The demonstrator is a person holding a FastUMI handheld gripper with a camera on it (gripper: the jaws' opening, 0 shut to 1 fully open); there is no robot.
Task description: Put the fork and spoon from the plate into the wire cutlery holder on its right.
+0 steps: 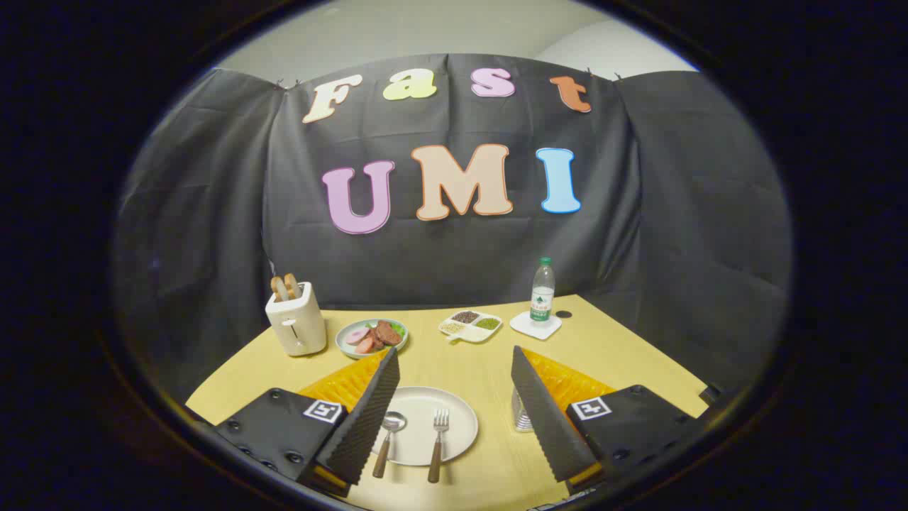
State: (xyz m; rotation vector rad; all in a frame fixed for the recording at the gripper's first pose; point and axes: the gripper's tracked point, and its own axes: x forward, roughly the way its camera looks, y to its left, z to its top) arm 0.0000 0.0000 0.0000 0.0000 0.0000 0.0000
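The gripper (454, 404) hung with fingers wide apart over the plate (461, 415) holding spoon (387, 440) and fork (438, 443), low in the frame's centre.

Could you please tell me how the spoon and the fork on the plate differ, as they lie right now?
The spoon has a rounded bowl, while the fork ends in tines. The spoon lies close beside one of the gripper's open fingers, the fork nearer the plate's middle. The spoon leans slightly sideways; the fork lies straighter. Both have brown handles overhanging the near rim, heads pointing away, and neither is gripped.
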